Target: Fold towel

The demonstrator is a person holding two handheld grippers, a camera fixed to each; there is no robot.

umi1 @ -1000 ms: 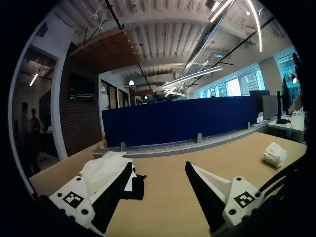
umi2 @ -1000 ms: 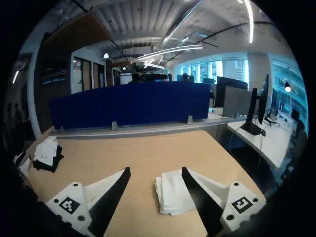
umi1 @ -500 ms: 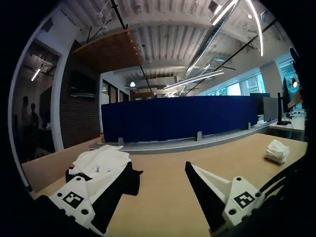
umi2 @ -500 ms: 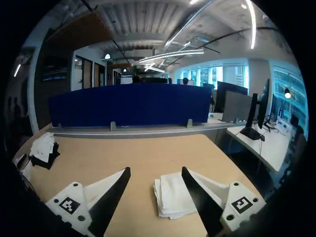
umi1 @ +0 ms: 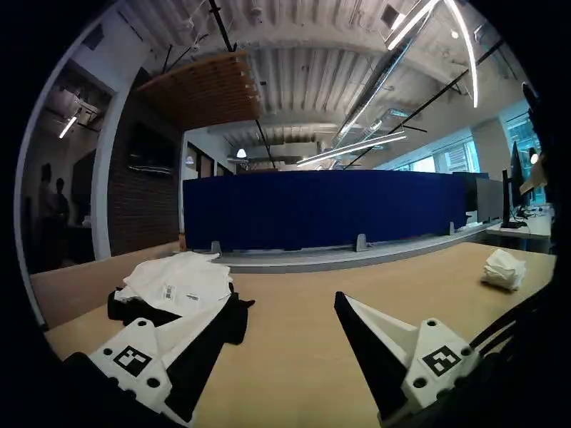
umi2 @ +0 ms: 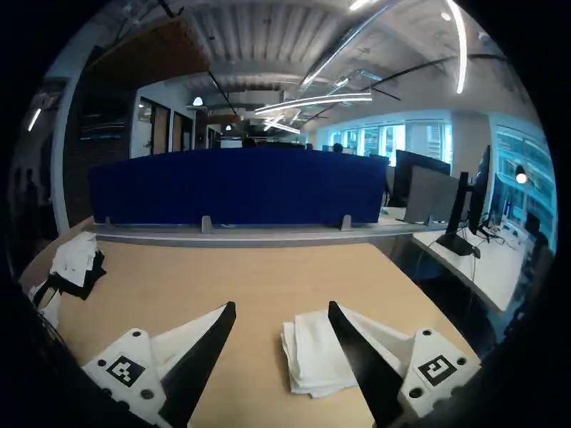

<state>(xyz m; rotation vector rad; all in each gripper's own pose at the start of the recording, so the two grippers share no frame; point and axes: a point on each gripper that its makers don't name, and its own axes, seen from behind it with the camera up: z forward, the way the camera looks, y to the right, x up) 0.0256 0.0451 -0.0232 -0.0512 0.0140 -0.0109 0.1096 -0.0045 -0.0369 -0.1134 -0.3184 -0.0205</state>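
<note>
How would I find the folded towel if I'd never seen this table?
Start at the long blue divider behind the wooden table. Come forward to the table's right side, just ahead of the right gripper, where the folded towel lies. It is all white and stacked in flat layers, unlike the heap at the far left, which mixes white and black cloth.

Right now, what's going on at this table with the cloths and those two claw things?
A person is working at a wooden table with a two-finger gripper in each hand. The left gripper and the right gripper are both open and hold nothing. A folded white towel lies on the table just ahead of the right gripper. A heap of white and black cloth sits toward the other side of the table, in front of the left gripper.
</note>
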